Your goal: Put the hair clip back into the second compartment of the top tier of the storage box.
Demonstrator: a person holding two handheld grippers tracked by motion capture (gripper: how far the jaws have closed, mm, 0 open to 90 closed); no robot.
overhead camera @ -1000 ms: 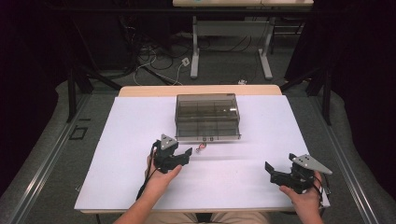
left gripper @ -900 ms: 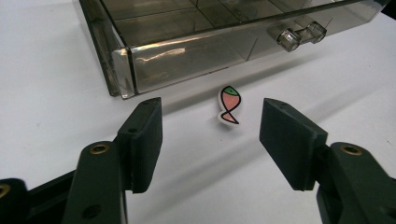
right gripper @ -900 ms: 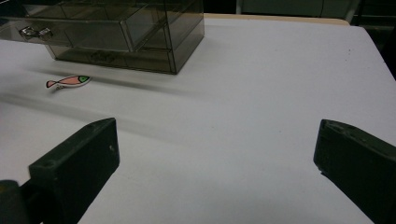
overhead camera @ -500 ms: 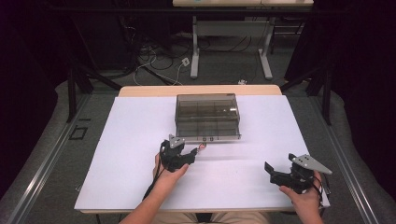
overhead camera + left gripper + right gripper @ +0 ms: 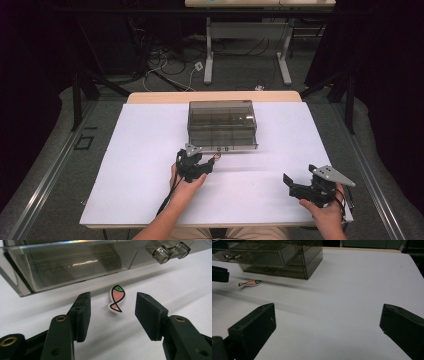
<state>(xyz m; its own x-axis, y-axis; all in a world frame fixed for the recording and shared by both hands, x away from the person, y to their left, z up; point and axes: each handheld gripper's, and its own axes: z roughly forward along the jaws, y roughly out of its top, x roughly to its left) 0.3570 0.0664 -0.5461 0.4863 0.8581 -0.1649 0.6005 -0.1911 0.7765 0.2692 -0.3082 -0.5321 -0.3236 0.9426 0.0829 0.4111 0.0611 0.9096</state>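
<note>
A small flat fish (image 5: 116,298), pink with a green head, lies on the white table just in front of a smoky clear drawer box (image 5: 222,122). My left gripper (image 5: 114,297) points at the fish, one jaw on each side with a gap to both pads. Its jaws have just been closing and are not touching the fish. From above, the left gripper (image 5: 209,163) sits at the box's front left corner, beside the fish (image 5: 216,157). My right gripper (image 5: 291,184) rests wide open near the front right of the table, with nothing between its jaws.
The drawer box (image 5: 75,262) has clear knobs (image 5: 170,251) on its front; its drawers look shut. A white sheet (image 5: 140,150) covers the table, with bare room left and right of the box. The right gripper view shows the fish (image 5: 250,283) left of the box (image 5: 277,255).
My left gripper has moved forward and to the right, toward the front of the box. The right gripper has stayed in place.
</note>
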